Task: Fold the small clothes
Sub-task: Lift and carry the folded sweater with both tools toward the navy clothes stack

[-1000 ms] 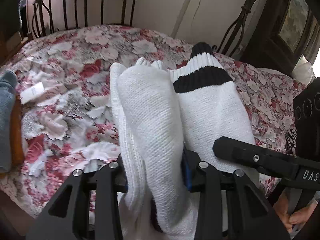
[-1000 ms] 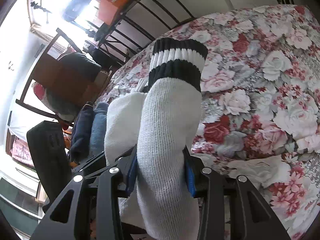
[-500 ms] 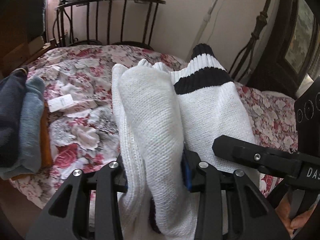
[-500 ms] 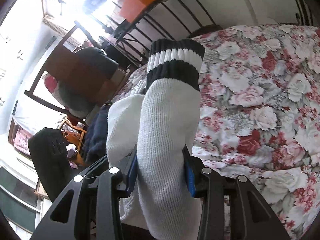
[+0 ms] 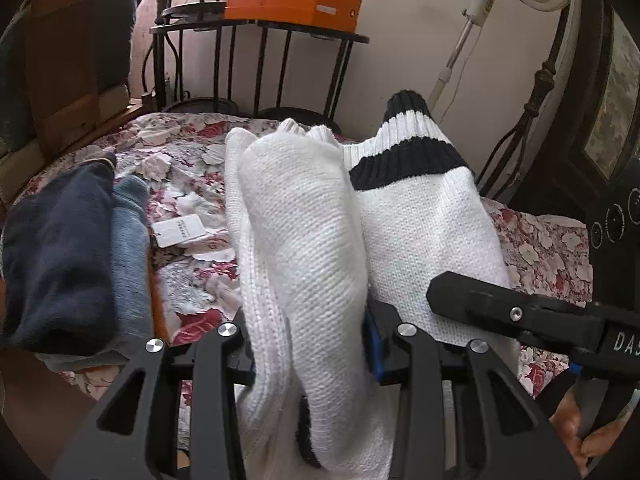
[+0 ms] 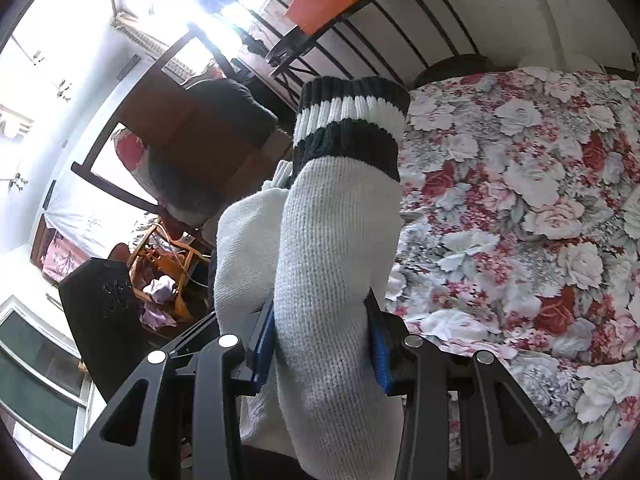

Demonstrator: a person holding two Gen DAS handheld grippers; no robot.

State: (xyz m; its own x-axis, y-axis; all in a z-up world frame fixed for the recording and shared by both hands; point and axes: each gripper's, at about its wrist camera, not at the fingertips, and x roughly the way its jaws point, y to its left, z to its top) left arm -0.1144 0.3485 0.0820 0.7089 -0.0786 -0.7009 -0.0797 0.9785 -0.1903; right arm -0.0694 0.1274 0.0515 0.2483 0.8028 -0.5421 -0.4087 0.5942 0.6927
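Note:
A white knit sock with black cuff bands is folded over and held above the floral bedspread. My left gripper is shut on the toe half. My right gripper is shut on the cuff half, whose black bands point away. The right gripper's black finger shows at the right of the left wrist view. Both grippers sit side by side, close together.
A stack of folded dark blue and light blue clothes lies on the bed's left edge, a white tag beside it. An iron rack holds an orange box behind the bed. A wooden chair stands past the bed.
Both grippers have moved left along the bed with the sock held in them. The folded blue stack has come further into the left wrist view.

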